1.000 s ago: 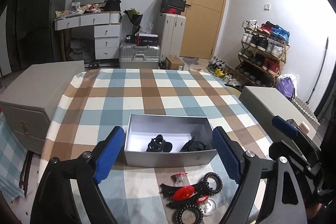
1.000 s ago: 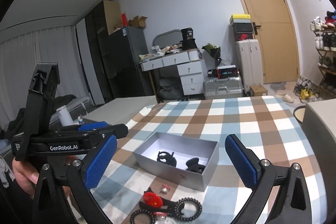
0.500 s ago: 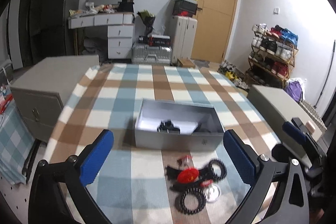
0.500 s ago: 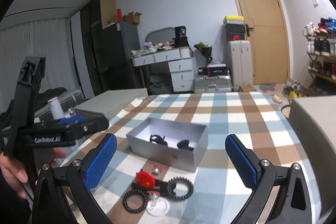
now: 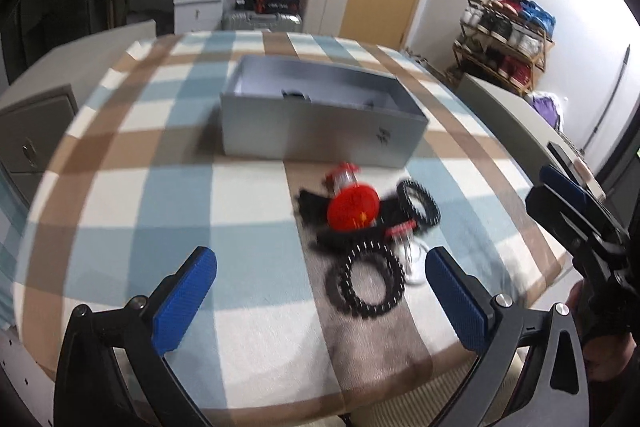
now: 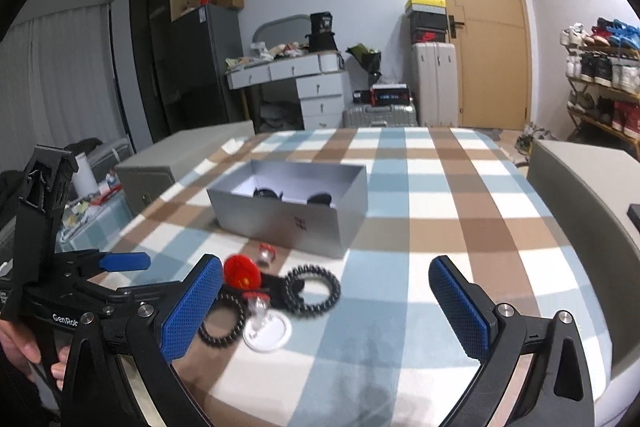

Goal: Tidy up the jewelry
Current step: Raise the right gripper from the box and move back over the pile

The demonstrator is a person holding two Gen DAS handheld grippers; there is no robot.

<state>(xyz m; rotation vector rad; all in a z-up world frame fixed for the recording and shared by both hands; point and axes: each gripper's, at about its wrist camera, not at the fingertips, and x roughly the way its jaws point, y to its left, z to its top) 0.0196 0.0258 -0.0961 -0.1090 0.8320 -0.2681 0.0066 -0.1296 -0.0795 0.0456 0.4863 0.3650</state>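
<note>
A grey open box [image 5: 320, 115] stands on the checked tablecloth and holds black hair clips [image 6: 268, 193]. In front of it lies a pile: a red round piece [image 5: 353, 207], black spiral hair ties [image 5: 366, 285], a small red-capped clear item [image 5: 345, 175] and a clear disc [image 6: 267, 331]. My left gripper [image 5: 320, 301] is open and empty, just short of the pile, low over the cloth. My right gripper [image 6: 326, 311] is open and empty, to the right of the pile; the pile lies by its left finger [image 6: 192, 307].
Grey cabinets stand left [image 5: 36, 99] and right [image 6: 580, 195] of the table. The table's near edge [image 5: 320, 403] is close below the grippers. A shoe rack [image 5: 508, 39], suitcases and a door are behind.
Both grippers have drawn back toward the near edge and dropped lower. The pile now sits nearer the fingers, and the box is seen from its side. Both stay open.
</note>
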